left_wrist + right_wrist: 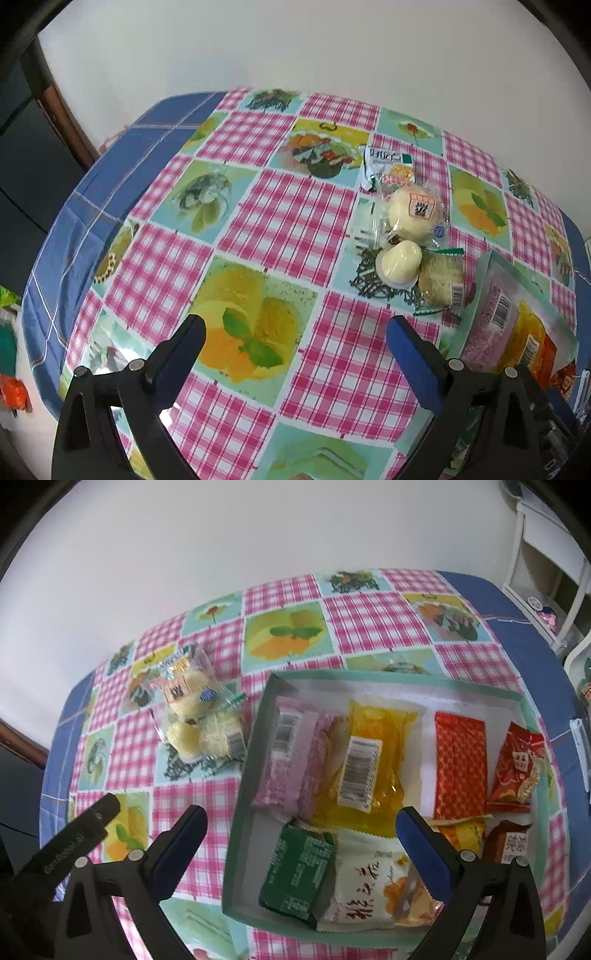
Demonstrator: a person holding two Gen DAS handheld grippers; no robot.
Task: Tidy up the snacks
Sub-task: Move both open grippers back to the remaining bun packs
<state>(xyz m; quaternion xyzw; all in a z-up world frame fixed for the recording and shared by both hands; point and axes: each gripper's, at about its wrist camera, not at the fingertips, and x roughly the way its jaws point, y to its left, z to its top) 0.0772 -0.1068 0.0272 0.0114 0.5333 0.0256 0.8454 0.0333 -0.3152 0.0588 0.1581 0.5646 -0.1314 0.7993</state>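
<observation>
Left gripper (295, 334) jaws wide apart, empty, over bare checked tablecloth (280, 221). Right gripper (301, 825) likewise agape, empty, above box (242, 794) near its left wall. Loose snack pile (197, 716) just beyond box's left edge; packets fill box.

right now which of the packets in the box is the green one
The dark green foil packet, at the near left corner of the mint-green cardboard box. The rest are pink, yellow, orange, red or white.
</observation>
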